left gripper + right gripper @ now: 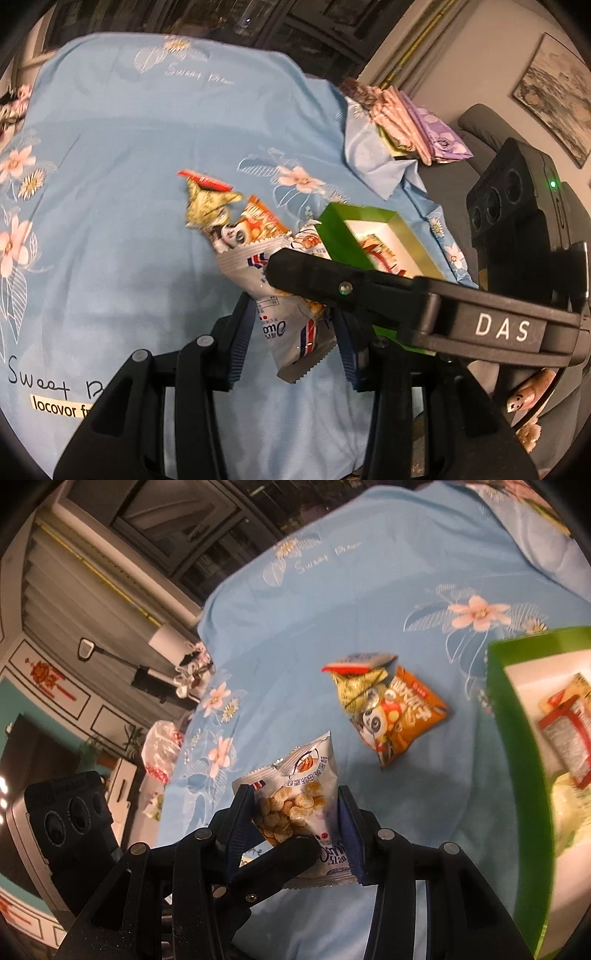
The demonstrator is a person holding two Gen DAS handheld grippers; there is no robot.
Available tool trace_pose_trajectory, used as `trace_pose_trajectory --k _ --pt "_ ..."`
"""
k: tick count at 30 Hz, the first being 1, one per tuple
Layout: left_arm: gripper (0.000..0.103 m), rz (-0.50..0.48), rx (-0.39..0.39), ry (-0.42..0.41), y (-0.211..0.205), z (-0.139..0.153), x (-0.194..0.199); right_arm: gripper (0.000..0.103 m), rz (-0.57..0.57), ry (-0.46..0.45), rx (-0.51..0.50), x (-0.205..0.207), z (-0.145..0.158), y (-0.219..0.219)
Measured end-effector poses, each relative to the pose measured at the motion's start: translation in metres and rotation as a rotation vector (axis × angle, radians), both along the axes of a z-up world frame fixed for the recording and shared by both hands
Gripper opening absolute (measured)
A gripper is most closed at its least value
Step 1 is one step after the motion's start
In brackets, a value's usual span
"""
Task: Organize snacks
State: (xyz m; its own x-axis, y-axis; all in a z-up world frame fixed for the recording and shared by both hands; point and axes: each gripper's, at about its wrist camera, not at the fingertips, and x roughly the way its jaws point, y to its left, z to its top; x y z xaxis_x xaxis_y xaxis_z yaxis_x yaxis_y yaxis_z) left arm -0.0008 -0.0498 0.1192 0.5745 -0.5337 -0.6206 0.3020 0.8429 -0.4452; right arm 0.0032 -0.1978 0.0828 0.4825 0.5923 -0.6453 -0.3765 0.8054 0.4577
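Your right tongs (295, 823) pinched the silver peanut packet (303, 797) by both side edges; your left tongs (295, 332) stood spread around it. Green box (517, 738) lay rightward, open cloth (332, 609) ahead

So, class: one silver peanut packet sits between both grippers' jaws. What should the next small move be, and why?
Probably open the left gripper and let go. The right gripper already appears to clamp the silver peanut packet, and the green box, which holds other snacks, lies on its side of the table.
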Motion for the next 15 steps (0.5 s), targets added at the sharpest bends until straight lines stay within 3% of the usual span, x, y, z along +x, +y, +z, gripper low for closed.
trace_pose_trajectory --k 15 --pt "0.042 -0.059 0.032 -0.108 -0.056 0.031 0.002 0.047 -0.062 -0.101 0.069 -0.015 0.035 -0.062"
